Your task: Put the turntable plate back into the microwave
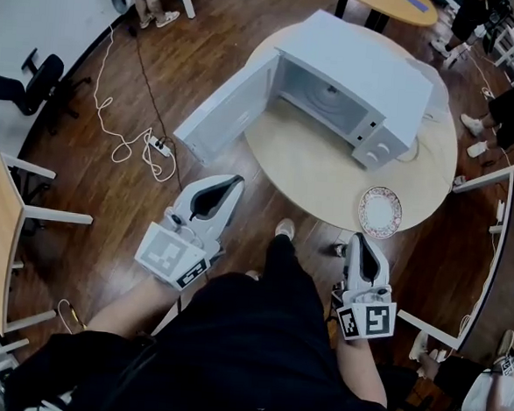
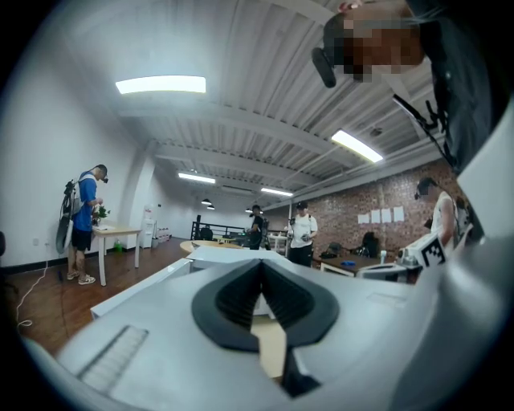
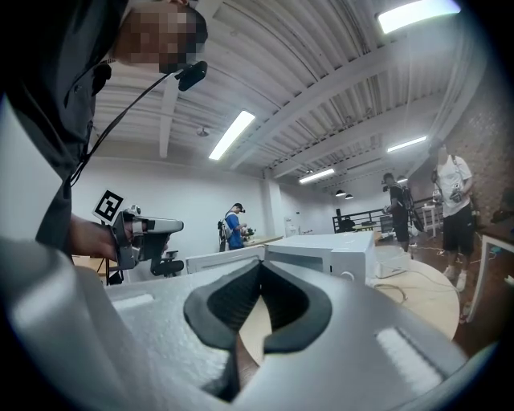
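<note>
turntable plate (image 1: pixel 379 211) lies flat on the round tabletop (image 1: pixel 312 173), near its edge and just off the microwave's front right corner, apart from both hand-held grippers. the microwave (image 1: pixel 344 88) stands on the tabletop with its door (image 1: pixel 224 110) swung wide open.

the person stands short of the tabletop with both forearms held out in front, each hand-held gripper pointing level toward the microwave. the left hand-held gripper (image 1: pixel 226 185) is over the wooden floor (image 1: pixel 117 76), just below the open door. the right hand-held gripper (image 1: pixel 358 244) is just short of the tabletop's edge, near the plate.

only the head view shows the plate. the left gripper view looks past the open door and over the microwave's top to people standing far back by a brick wall. the right gripper view catches the left one from the side, with the microwave beyond.

in each gripper view the dark pads meet at the tips, so both are clenched with nothing between them.
</note>
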